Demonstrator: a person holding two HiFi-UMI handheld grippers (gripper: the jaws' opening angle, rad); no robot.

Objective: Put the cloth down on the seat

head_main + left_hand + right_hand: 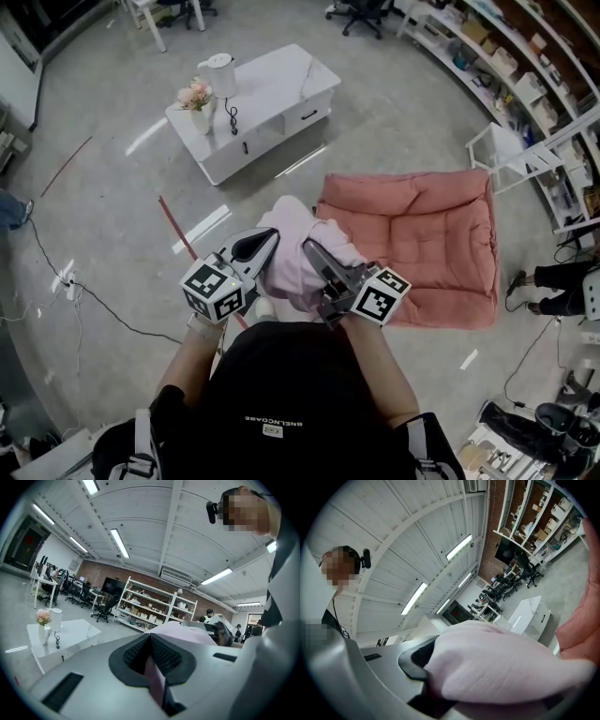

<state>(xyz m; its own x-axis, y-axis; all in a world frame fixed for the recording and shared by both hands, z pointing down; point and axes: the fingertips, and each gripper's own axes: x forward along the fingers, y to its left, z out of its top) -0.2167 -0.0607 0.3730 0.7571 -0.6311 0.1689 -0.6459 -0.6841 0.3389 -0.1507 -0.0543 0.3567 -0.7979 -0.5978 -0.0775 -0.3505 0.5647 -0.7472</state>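
A pale pink cloth [295, 248] hangs bunched between my two grippers, in front of my chest and above the floor. My left gripper [253, 246] is shut on its left edge; a strip of the cloth [154, 679] is pinched between the jaws. My right gripper [323, 262] is shut on the right side, where the cloth [501, 667] bulges over the jaws and hides them. The seat, a salmon-pink floor cushion [422, 239], lies on the floor just ahead and to the right; the cloth overlaps its near left corner in the head view.
A low white table [267, 98] with a kettle [218, 73] and a flower vase [197, 98] stands ahead to the left. Shelving [525, 66] runs along the right wall. A white rack [511, 155] stands by the cushion. Cables [84, 300] trail on the floor at left.
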